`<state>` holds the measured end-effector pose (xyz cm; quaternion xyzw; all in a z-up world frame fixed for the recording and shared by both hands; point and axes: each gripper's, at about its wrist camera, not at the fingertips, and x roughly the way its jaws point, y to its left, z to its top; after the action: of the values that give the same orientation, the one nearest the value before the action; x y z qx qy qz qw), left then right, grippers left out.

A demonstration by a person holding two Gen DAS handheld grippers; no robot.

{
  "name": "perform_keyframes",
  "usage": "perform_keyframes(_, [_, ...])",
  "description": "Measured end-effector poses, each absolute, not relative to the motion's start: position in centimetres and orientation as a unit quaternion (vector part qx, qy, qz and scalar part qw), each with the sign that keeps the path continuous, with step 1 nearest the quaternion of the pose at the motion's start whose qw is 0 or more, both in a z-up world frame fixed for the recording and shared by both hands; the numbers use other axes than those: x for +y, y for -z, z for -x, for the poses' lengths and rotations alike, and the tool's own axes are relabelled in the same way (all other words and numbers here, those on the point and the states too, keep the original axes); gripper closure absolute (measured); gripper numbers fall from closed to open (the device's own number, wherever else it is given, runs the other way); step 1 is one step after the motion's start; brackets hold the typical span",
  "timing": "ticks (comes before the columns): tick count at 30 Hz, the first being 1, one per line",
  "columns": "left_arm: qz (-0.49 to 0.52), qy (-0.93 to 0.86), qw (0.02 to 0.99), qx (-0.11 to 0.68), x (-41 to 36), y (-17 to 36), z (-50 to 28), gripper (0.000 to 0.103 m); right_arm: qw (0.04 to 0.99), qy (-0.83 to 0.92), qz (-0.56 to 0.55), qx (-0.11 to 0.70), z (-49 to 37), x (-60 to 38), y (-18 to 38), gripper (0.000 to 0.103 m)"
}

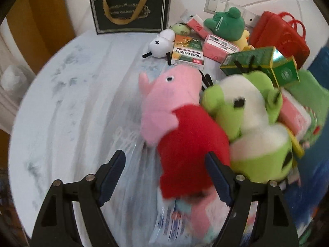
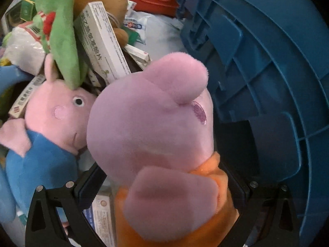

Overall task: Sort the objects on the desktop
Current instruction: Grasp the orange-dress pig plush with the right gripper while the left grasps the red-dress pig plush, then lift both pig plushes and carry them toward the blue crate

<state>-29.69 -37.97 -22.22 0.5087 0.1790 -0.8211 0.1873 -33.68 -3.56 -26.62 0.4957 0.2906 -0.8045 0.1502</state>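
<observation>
While the left hand-held gripper (image 1: 165,177) hung with jaws apart and empty above the table (image 1: 72,103), a red-dressed pig (image 1: 185,135) lay just ahead, leaning on a green plush (image 1: 255,127). The right hand-held gripper (image 2: 162,187) was clamped on an orange-dressed pig (image 2: 156,140) beside a blue crate (image 2: 267,61). Both pigs looked soft, light and squashy; the body seemed the best place to grip

The left view shows three pig toys: one red-dress pig (image 1: 185,144), two green pigs (image 1: 253,123). The right view shows two pink pigs (image 2: 152,133).
</observation>
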Motion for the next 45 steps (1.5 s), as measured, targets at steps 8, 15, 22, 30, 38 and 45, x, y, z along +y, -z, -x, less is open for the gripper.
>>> perform_keyframes(8, [-0.53, 0.793, 0.155, 0.258, -41.7, 25.2, 35.6, 0.023, 0.112, 0.794, -0.507, 0.318, 34.3, -4.1, 27.3, 0.0])
perform_keyframes(15, [-0.564, 0.777, 0.161, 0.228, -41.4, 27.5, 38.7, 0.017, 0.081, 0.79, -0.504, 0.339, 34.4, -4.4, 28.1, 0.019])
perform_keyframes(22, [-0.556, 0.783, 0.164, 0.226, -41.4, 27.5, 38.0, 0.026, 0.08, 0.794, -0.516, 0.31, 34.4, -3.6, 27.7, 0.039])
perform_keyframes(30, [-0.513, 0.816, 0.185, 0.192, -40.9, 23.3, 34.1, 0.029, 0.1, 0.81, -0.494, 0.3, 32.9, -4.2, 25.4, 0.041])
perform_keyframes(38, [-0.437, 0.855, 0.228, 0.16, -40.8, 16.4, 28.3, 0.029, 0.141, 0.846, -0.438, 0.268, 30.1, -5.4, 20.0, 0.041])
perform_keyframes(45, [-0.361, 0.89, 0.248, 0.124, -38.6, 9.9, 22.6, 0.029, 0.181, 0.884, -0.376, 0.211, 26.6, -5.4, 13.1, 0.041])
